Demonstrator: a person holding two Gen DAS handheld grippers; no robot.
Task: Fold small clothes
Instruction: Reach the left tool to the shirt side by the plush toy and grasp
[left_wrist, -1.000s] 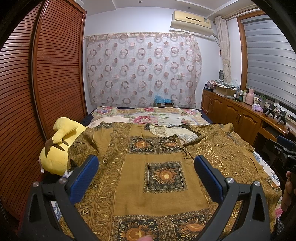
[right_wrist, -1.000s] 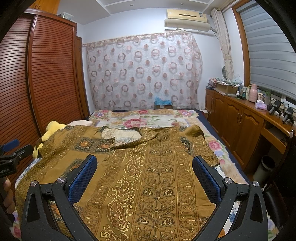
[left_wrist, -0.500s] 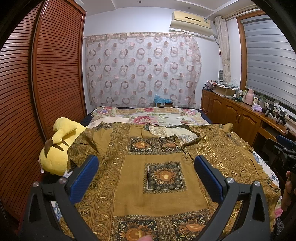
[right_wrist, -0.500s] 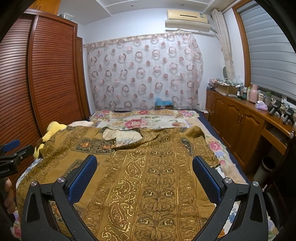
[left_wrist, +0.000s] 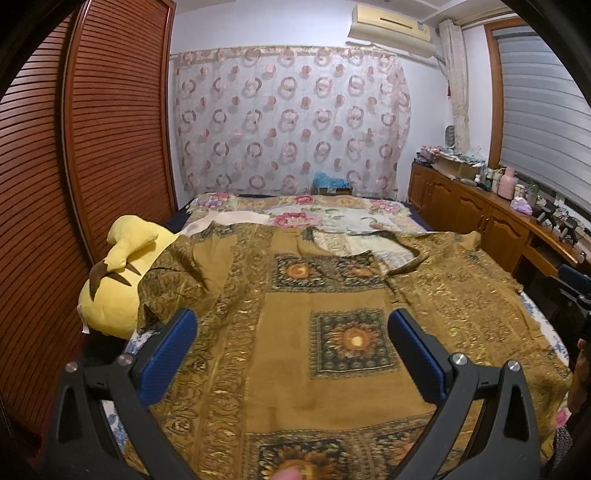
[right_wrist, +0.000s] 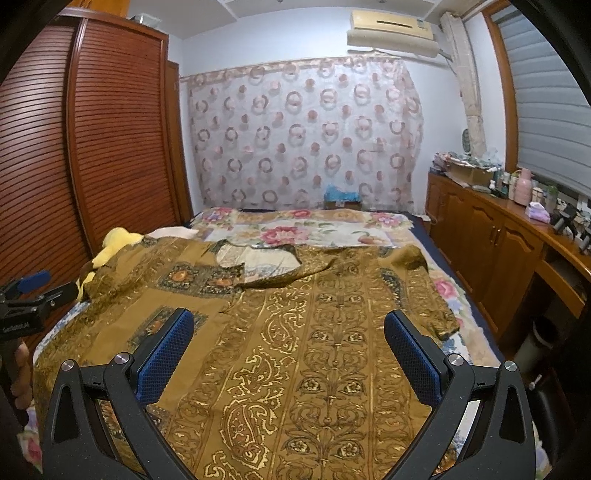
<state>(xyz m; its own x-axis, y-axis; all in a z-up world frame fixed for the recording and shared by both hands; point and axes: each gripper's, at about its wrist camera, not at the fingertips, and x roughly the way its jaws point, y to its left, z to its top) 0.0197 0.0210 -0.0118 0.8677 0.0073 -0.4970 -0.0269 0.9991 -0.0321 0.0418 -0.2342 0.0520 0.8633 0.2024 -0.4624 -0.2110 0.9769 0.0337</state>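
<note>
Bed (left_wrist: 332, 218) bears garment (left_wrist: 332, 314) seemingly beneath both spread, empty grippers (left_wrist: 291, 332) (right_wrist: 288, 332).

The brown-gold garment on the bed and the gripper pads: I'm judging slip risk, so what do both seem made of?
The garment looks like thin woven cloth with shiny gold print; it lies flat with soft creases, though its fibre is unclear. The left gripper and right gripper have blue pads with a matte dimpled texture, probably rubber or soft plastic.
</note>
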